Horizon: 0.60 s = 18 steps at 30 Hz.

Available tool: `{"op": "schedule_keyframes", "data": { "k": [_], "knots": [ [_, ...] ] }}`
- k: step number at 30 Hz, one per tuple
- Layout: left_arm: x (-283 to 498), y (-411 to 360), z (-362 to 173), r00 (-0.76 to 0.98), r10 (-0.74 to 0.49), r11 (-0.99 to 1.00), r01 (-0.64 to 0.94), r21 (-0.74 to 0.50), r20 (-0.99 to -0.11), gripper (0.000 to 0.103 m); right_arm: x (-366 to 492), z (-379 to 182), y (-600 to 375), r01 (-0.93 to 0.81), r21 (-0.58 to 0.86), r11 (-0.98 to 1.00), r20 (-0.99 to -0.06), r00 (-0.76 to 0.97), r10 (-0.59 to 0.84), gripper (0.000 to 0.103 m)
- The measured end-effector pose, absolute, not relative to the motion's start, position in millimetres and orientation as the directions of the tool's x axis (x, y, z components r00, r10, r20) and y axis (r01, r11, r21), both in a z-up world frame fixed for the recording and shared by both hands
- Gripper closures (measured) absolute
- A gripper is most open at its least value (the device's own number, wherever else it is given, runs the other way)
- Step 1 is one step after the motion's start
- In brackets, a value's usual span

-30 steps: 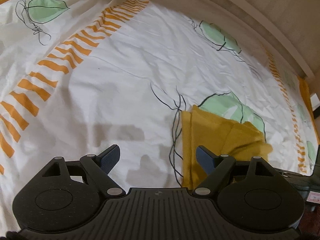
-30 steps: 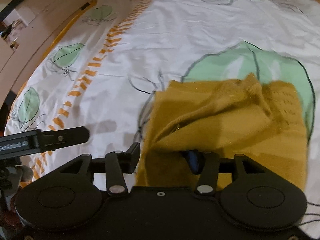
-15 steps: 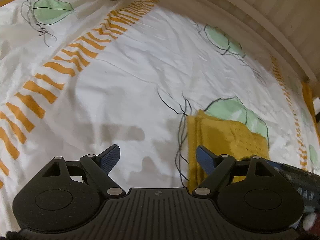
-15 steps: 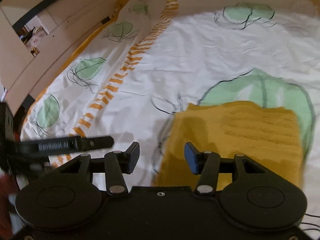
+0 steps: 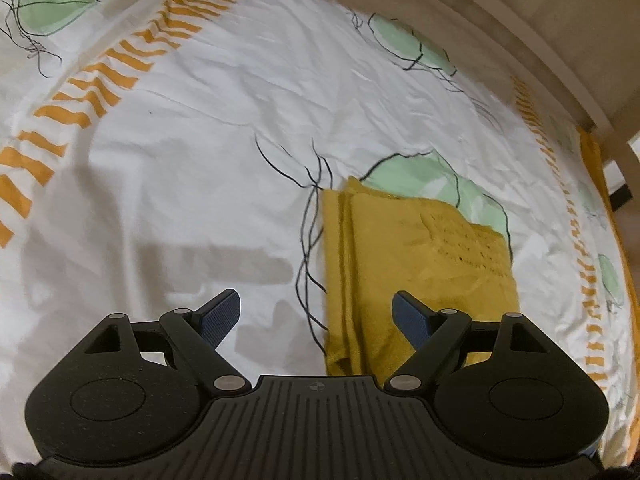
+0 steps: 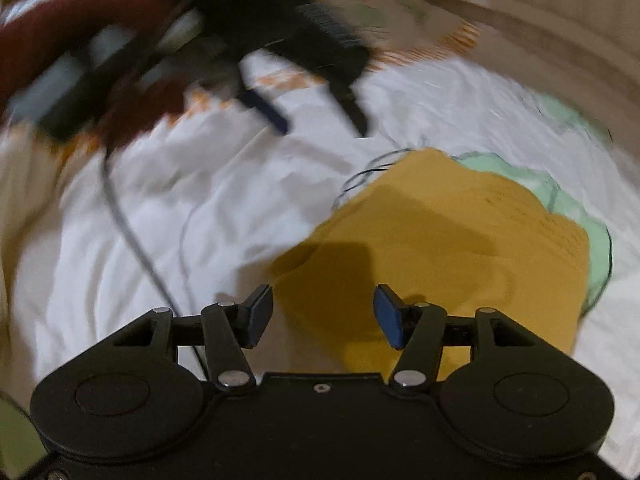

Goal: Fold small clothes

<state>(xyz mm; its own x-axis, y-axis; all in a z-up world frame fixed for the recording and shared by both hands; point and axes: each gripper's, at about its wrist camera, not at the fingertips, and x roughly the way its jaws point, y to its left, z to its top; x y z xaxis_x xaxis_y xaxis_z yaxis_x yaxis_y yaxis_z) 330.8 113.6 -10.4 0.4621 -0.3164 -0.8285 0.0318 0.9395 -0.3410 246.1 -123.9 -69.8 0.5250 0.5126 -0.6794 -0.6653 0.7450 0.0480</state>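
Observation:
A mustard-yellow knitted garment lies folded flat on the white bed sheet, with a patterned knit panel on top. My left gripper hovers open over the sheet at the garment's left edge, its pads touching nothing. In the right wrist view, the same garment lies just ahead of my right gripper. Its jaws are opening and nothing is between them. The left gripper shows blurred at the top of that view, held by a hand in a dark red sleeve.
The sheet carries green leaf prints and orange striped bands. A pale wooden bed frame runs along the far edge. A thin cable trails across the sheet on the left of the right wrist view.
My right gripper let go of the garment's fold, which now lies flat, then pulled back and rolled. The left gripper shifted slightly and stayed open.

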Motion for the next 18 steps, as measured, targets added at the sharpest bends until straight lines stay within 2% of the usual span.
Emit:
{"op": "schedule_keyframes", "data": {
  "k": [4,6,8,9,14,18],
  "knots": [
    [332,110,-15,0.440,-0.343,0.930,0.037,-0.365,-0.829,0.020,235,-80,-108,-0.713,-0.130,0.689,-0.670,0.575,0.469,0.039],
    [332,108,-17,0.428,-0.362,0.923,0.039,-0.383,-0.828,0.020,235,-86,-103,-0.718,-0.175,0.674,-0.671,0.588,0.451,0.044],
    [331,106,-18,0.419,-0.383,0.914,0.042,-0.404,-0.824,0.020,240,-89,-102,-0.713,-0.195,0.673,-0.671,0.598,0.439,0.066],
    [331,105,-19,0.415,-0.393,0.910,0.044,-0.413,-0.821,0.020,242,-88,-104,-0.712,-0.176,0.680,-0.666,0.594,0.450,0.090],
    [332,103,-19,0.402,-0.472,0.867,0.047,-0.497,-0.785,0.020,256,-71,-147,-0.588,0.091,0.803,-0.565,0.634,0.528,0.092],
    [335,98,-29,0.344,-0.594,0.783,0.038,-0.621,-0.727,0.020,263,-63,-179,-0.486,0.263,0.833,-0.505,0.667,0.548,0.092]
  ]
}}
